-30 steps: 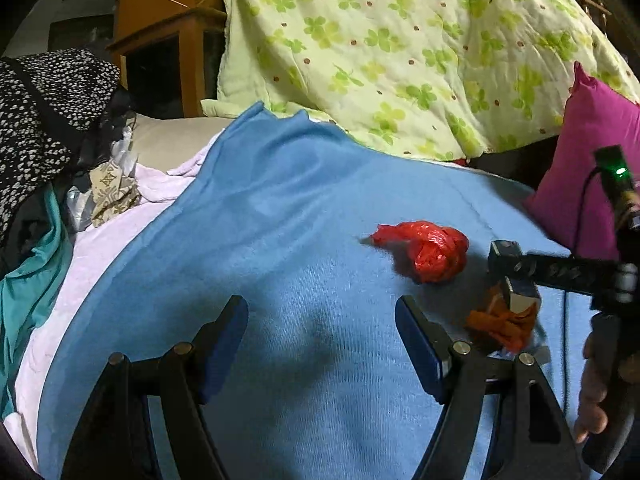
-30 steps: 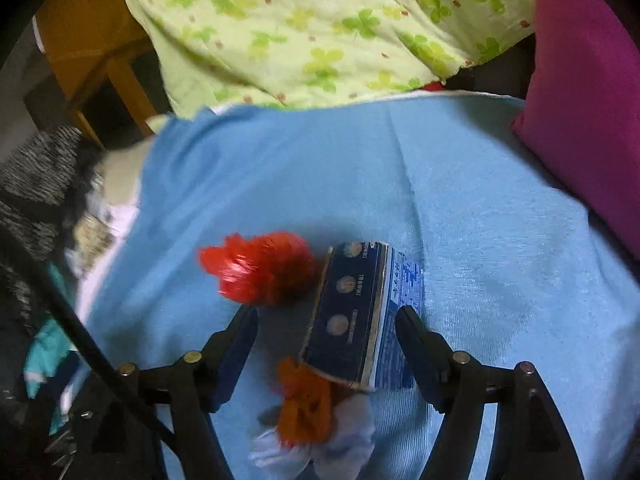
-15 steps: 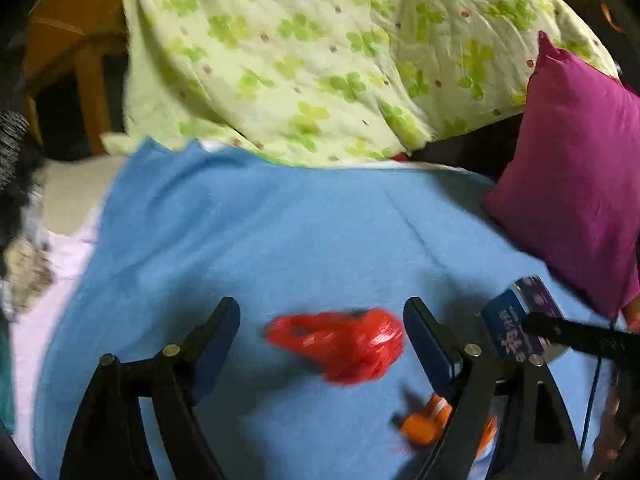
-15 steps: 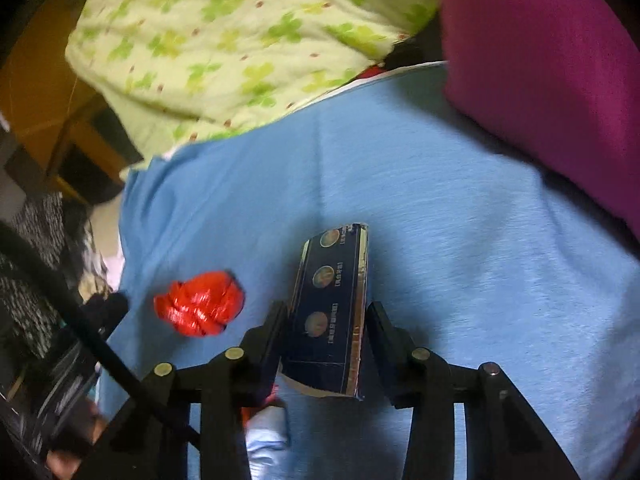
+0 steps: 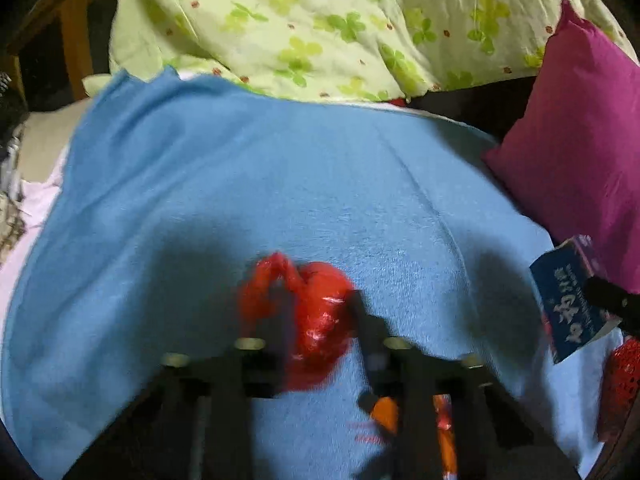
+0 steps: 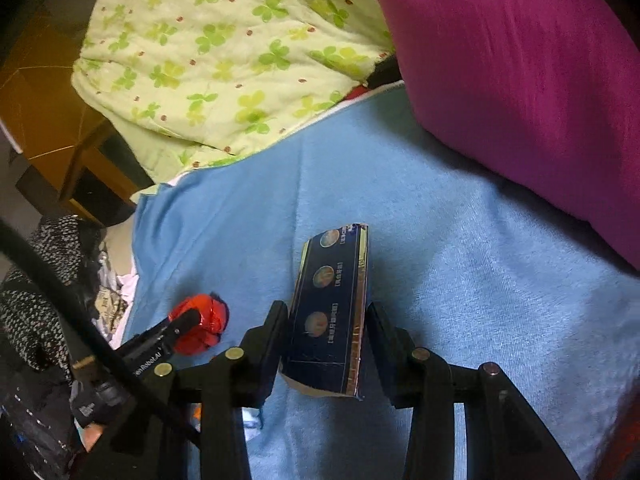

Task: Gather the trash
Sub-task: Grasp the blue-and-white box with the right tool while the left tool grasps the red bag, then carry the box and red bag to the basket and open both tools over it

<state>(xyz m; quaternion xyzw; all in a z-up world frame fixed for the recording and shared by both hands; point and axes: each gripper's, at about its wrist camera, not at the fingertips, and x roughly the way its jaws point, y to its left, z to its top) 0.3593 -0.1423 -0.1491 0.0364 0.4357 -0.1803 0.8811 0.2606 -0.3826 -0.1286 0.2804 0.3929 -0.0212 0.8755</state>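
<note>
A crumpled red plastic bag (image 5: 316,320) lies on the blue blanket (image 5: 280,184). My left gripper (image 5: 320,320) has its fingers closed in around the bag; the frame is blurred. The bag and left gripper also show in the right wrist view (image 6: 200,324). My right gripper (image 6: 326,320) is shut on a dark blue carton (image 6: 332,316) and holds it above the blanket. The carton shows at the right edge of the left wrist view (image 5: 568,300). An orange wrapper (image 5: 444,420) lies beside the left gripper.
A magenta pillow (image 6: 520,80) lies at the right. A green clover quilt (image 5: 320,20) is heaped at the back. Dark patterned clothes (image 6: 36,280) and a wooden cabinet (image 6: 44,120) are at the left. A red mesh object (image 5: 620,388) sits at the right edge.
My left gripper moved right onto the red bag and closed around it. My right gripper closed on the blue carton and lifted it up and to the right.
</note>
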